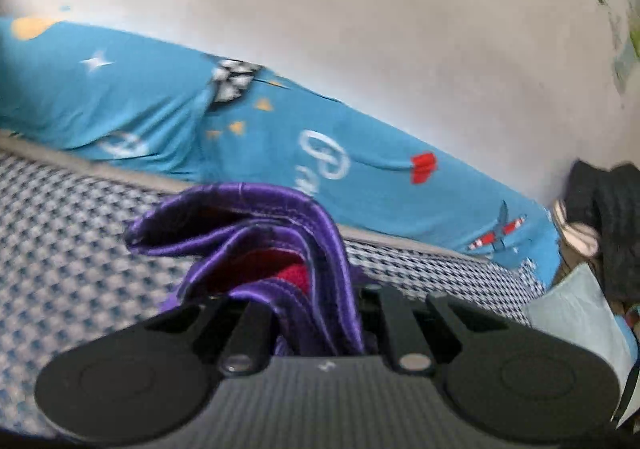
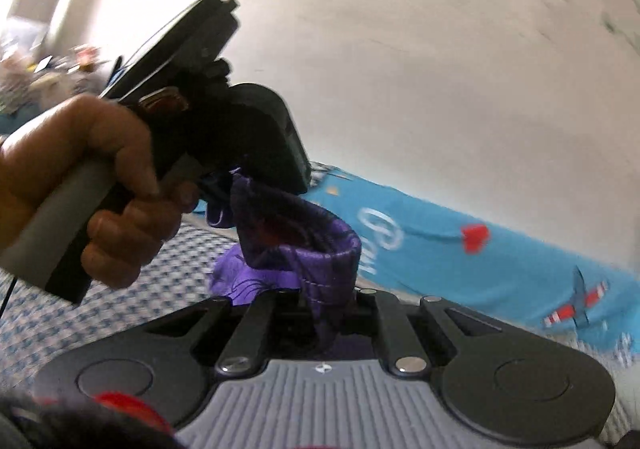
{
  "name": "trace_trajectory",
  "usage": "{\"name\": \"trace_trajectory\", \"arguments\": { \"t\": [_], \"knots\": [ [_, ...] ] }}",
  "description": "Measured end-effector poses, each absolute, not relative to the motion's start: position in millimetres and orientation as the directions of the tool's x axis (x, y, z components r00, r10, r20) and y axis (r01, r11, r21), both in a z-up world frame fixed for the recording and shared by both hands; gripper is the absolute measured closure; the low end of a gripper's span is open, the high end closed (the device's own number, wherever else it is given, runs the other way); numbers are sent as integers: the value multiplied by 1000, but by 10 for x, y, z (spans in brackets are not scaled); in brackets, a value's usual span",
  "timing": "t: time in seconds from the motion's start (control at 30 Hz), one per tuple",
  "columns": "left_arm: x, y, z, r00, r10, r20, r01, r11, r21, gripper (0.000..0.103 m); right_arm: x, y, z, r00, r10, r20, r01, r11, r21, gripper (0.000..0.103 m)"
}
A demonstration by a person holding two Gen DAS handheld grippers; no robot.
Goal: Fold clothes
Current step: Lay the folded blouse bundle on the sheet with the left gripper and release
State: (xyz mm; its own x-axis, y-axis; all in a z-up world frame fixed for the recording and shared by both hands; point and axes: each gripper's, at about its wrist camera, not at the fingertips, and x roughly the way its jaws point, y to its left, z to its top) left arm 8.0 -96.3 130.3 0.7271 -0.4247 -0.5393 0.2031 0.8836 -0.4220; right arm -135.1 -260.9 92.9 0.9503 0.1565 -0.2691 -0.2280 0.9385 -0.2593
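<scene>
both grippers pinch the purple garment (image 1: pixel 256 233) above the checkered bed (image 1: pixel 72 233): left gripper (image 1: pixel 320 313) clamps one bunched edge, right gripper (image 2: pixel 320 309) clamps another, cloth stretched between them.

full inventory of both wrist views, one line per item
purple garment: 1, shiny purple with red inside, held up between both grippers
bed sheet: 1, blue-white check, under the garment
blue cloth: 1, cartoon print, along the wall
wall: 1, off-white, behind
dark clothes: pile, black, far right
left gripper: 1, black, clamping the garment
right gripper: 1, black, clamping the garment
hand: 1, on the left gripper's handle
</scene>
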Motion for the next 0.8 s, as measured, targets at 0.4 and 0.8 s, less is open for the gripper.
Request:
{"name": "trace_trajectory", "arguments": {
  "t": [0.4, 0.8],
  "knots": [
    [545, -2030, 707, 546, -527, -651, 353, 850, -392, 68, -783, -3394, 620, 880, -16, -474, -42, 993, -111, 93],
    [475, -1748, 1179, 616, -546, -567, 356, 836, -418, 23, -733, -3772, 558, 797, -192, -573, 222, 975, -18, 71]
  ]
}}
